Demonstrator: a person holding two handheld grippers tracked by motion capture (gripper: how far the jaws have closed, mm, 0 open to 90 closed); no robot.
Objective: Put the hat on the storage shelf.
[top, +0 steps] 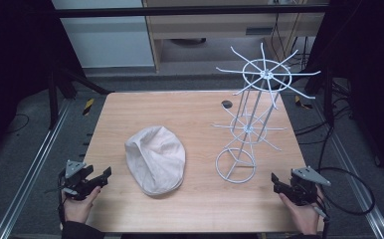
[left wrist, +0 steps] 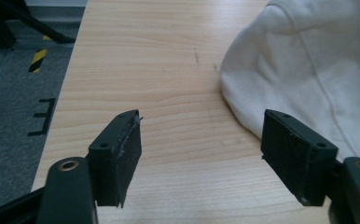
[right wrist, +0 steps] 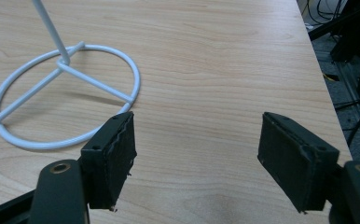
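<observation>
A cream flat cap (top: 156,159) lies on the wooden table (top: 190,114), left of centre. A white wire rack (top: 252,114) with two tiers of radial arms stands upright at the right on a ring base (right wrist: 64,95). At the table's front left corner my left gripper (top: 104,177) is open and empty, and the cap (left wrist: 308,70) lies just ahead of its right jaw. By the front right edge my right gripper (top: 275,181) is open and empty too, with the ring base ahead to its left.
A small dark round spot (top: 226,104) marks the table near the back, behind the rack. Metal rails (top: 36,164) run along both sides of the table, and cables (top: 349,199) lie on the floor at right. Bare wood lies between cap and rack.
</observation>
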